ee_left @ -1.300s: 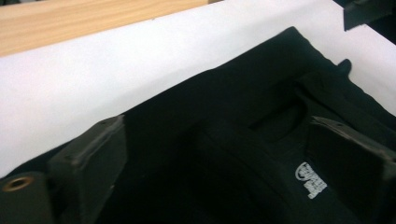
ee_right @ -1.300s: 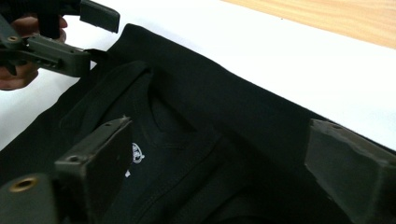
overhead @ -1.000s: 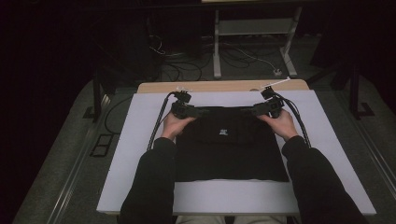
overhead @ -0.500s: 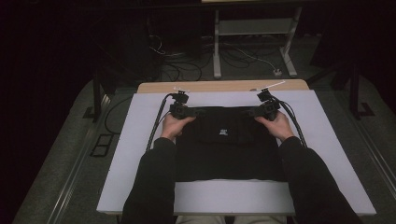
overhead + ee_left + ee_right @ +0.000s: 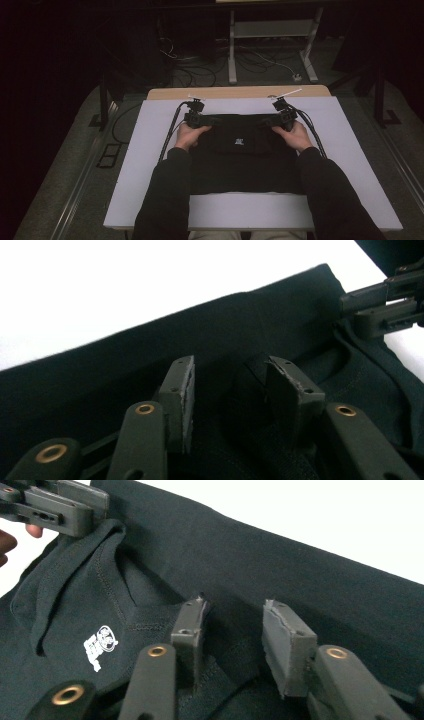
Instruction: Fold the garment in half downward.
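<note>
- Since the earlier frames your two hands have barely shifted at the far edge of the black garment (image 5: 240, 155); what has changed is the jaws, which have just been closing on both grippers, with cloth lying between each pair.
- Your left gripper (image 5: 199, 120) sits at the far left corner of the garment. In the left gripper view, its jaws stand part-way in, with a gap still between the pads (image 5: 186, 390) and a raised fold of the dark fabric in that gap. Whether the pads already press the cloth, you cannot tell from here.
- Your right gripper (image 5: 281, 119) is at the far right corner, mirroring the left. In the right gripper view, its pads (image 5: 286, 640) are likewise part-closed around a ridge of fabric, and a firm pinch cannot be confirmed.
- The garment lies flat and folded on the white table cover (image 5: 350, 150), in the middle, its far edge running between your grippers and its near edge short of the table's near side.
- A small white logo (image 5: 100, 646) shows on the cloth near the collar, between your hands.
</note>
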A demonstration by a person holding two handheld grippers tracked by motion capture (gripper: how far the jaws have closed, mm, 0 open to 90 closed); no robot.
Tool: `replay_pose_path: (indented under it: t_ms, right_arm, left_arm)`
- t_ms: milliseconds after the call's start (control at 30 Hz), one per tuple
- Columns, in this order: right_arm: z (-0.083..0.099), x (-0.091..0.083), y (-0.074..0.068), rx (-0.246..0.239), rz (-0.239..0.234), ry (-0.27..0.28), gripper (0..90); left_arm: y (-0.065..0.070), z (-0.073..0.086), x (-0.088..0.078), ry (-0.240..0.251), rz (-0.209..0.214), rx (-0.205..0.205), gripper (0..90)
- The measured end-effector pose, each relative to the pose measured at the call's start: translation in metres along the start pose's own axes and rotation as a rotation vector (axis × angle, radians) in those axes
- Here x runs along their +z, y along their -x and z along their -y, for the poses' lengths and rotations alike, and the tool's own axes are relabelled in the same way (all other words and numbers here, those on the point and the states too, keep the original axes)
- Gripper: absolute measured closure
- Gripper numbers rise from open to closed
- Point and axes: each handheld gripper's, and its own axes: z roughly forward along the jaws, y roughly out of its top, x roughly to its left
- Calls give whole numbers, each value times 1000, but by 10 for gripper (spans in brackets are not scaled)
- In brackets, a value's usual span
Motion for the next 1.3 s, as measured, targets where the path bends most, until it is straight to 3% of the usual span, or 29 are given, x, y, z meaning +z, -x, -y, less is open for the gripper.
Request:
replay_pose_path:
  t_ms: [333,467,600,733,800,1100,1300]
  right_arm:
    - [1,1,-5,-33,-5,-9,837]
    - [0,0,-5,-39,-14,-8,846]
    - [0,-2,-5,-41,-24,-5,847]
    - [-1,-5,-5,-40,-35,-2,847]
    - [-1,-7,-5,-38,-40,0,849]
    - [-3,-23,-9,-45,-59,41,857]
    - [-4,-34,-17,-67,-73,53,858]
  left_arm:
    - [2,0,2,-16,31,6,690]
    - [4,1,5,-43,30,23,735]
    - [7,2,7,-43,4,18,846]
    - [8,1,5,-55,-15,45,870]
    - [8,0,1,-30,-13,35,873]
    - [16,-6,-16,17,33,33,878]
    - [25,-9,-26,31,63,56,878]
